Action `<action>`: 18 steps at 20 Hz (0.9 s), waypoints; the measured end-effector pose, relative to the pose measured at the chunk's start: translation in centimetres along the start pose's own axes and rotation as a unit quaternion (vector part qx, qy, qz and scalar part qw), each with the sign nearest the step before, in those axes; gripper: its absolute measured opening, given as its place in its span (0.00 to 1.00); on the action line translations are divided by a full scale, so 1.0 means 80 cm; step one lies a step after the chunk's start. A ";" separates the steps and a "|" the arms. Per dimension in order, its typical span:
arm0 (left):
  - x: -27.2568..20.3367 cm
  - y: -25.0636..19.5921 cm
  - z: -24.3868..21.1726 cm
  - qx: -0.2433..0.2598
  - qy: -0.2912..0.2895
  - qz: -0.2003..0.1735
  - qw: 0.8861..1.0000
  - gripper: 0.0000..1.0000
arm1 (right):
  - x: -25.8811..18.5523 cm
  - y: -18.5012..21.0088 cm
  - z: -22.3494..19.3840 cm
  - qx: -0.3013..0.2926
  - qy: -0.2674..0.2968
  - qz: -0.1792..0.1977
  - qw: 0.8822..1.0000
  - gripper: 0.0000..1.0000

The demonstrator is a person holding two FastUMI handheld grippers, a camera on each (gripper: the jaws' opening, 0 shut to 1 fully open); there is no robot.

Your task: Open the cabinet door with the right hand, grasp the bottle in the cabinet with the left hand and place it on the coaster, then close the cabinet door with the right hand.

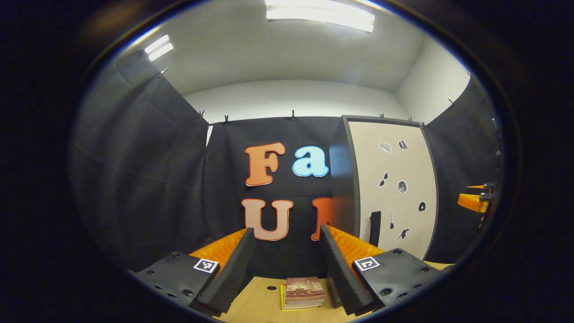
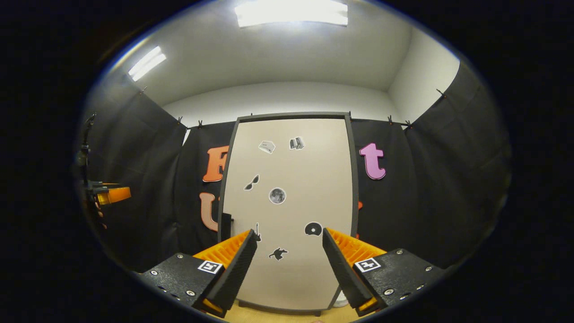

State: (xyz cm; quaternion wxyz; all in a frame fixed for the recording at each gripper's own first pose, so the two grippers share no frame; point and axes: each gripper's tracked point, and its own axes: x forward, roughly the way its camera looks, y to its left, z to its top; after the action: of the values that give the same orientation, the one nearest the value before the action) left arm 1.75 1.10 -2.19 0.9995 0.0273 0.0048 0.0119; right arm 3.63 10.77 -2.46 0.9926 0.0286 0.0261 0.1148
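Observation:
The cabinet stands upright in front of my right gripper, its beige door shut and dotted with small stickers. A dark handle sits on the door's left edge. The right gripper is open, short of the door, with nothing between its fingers. My left gripper is open too, held above the wooden table. Below it a reddish-brown square coaster lies on a yellow pad. In the left gripper view the cabinet stands to the right, handle near its lower left. The shut door hides the bottle.
Black cloth walls close the booth on all sides. The other gripper shows at the far right of the left gripper view and at the far left of the right gripper view. A small white object sits by the cabinet's base.

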 end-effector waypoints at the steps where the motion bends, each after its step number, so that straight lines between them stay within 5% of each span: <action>1: 0.000 0.006 -0.004 0.000 0.002 0.003 1.000 0.94 | 0.006 0.005 -0.002 -0.002 -0.001 0.000 1.000 0.93; 18: -0.027 0.123 -0.041 0.022 0.019 0.078 0.997 0.94 | 0.153 0.185 -0.116 0.023 0.107 0.097 0.989 0.92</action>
State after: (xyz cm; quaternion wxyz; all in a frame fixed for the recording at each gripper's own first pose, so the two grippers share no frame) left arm -0.68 11.05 -4.93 0.9945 0.0495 0.0223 0.0898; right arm 11.64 28.47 -11.32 0.9674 0.0417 0.1316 0.2124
